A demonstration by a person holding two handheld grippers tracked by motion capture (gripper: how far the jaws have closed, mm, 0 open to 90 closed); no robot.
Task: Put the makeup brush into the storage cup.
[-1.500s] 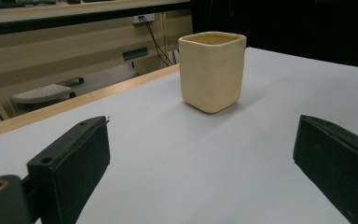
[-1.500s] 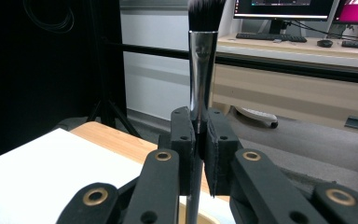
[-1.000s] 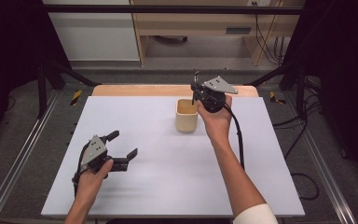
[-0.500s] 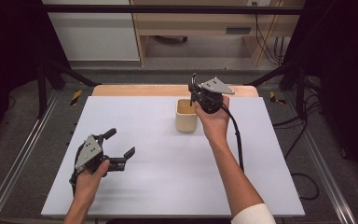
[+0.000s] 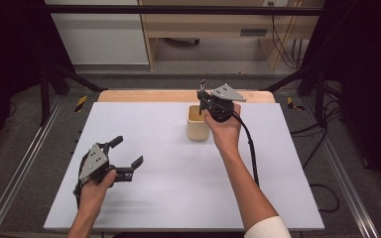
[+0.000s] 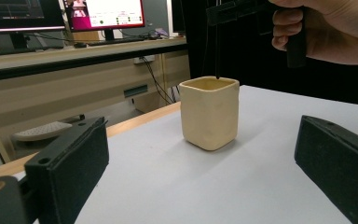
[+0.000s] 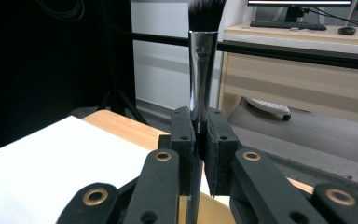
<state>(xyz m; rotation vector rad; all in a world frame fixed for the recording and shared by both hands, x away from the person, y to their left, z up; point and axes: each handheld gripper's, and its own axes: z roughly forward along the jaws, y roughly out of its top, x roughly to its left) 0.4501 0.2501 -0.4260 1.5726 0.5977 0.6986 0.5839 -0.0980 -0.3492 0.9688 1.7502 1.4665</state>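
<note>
In the right gripper view the brush [image 7: 201,70] loses its bristle tip to the top edge, and its lower handle is hidden between the jaws of the right gripper [image 7: 199,154]. In the high view that gripper and its hand cover the far right rim of the cup [image 5: 197,126]. The cup's inside cannot be seen in the left gripper view, where the right hand [image 6: 335,28] is cut off by the top edge.

No writing here can be read. The monitor [image 6: 103,13] behind the cup [image 6: 209,112] shows a pink and white window, but its lettering is too small and blurred to make out.
</note>
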